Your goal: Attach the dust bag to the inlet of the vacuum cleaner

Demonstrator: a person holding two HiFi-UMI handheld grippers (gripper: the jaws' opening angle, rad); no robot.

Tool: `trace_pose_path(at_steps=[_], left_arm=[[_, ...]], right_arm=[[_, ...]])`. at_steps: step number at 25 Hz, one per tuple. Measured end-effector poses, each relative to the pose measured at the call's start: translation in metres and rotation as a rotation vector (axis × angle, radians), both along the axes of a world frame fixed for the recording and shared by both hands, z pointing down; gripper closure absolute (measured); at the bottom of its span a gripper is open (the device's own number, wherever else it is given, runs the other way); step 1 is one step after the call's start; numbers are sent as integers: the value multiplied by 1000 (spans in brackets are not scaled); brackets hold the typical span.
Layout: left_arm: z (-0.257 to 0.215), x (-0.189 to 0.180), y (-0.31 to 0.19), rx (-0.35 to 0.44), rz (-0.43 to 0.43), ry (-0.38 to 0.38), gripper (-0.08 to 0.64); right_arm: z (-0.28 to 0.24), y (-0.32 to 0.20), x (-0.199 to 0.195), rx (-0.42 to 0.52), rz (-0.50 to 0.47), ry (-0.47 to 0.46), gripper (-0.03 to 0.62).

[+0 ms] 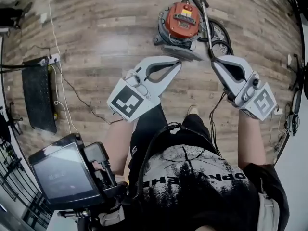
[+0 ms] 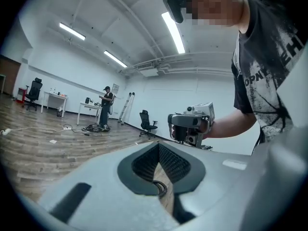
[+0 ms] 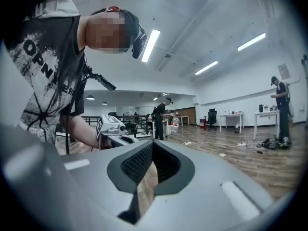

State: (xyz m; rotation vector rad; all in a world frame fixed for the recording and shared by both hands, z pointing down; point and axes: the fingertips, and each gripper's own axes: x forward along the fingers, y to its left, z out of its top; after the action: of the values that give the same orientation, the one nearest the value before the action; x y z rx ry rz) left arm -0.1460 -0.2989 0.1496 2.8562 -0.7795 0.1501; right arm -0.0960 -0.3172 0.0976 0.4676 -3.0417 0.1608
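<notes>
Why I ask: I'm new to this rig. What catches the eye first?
The red vacuum cleaner sits on the wooden floor at the top centre of the head view. Below it, the left gripper and right gripper are held up side by side, both shut and empty.

The round canister vacuum cleaner [image 1: 182,23], orange-red on top with a grey base, stands upright on the wooden floor. Its black hose [image 1: 219,35] coils at its right. A flat grey piece [image 1: 185,53] lies against its near side.

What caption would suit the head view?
Shut, empty left gripper and right gripper; red vacuum cleaner on the floor beyond.
</notes>
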Motion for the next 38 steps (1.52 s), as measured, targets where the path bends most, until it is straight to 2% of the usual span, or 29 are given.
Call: trace_pose_path(at_steps=[5,11,15,19,22,28,31,35,38], left_arm=[[-84,-28,-4,-29,23,40,555],[-128,-38,-2,58,41,41,557],[-142,-38,6,63,13,46,557],[-156,-32,19,77,-13,47,557],[-166,-20,27,94,-51,47,557],[-167,34,62,83,-119,48,557],[-168,49,65,80,-133,44,557],[-164,77,83,70,-161,40,557],[-161,98,97,65,-176,37,557]], right_arm=[[-94,2,-28,77,79,-21,586],[-110,15,-34,100,124,-44,586],[-125,27,-42,168,106,-56,586],[-130,40,-40,169,58,-35,586],[-134,49,-30,175,11,-28,586],[-143,89,15,210,-72,-42,586],[-139,89,31,189,-71,-28,586],[-126,105,62,156,-63,43,586],[-127,120,80,168,-66,35,586]])
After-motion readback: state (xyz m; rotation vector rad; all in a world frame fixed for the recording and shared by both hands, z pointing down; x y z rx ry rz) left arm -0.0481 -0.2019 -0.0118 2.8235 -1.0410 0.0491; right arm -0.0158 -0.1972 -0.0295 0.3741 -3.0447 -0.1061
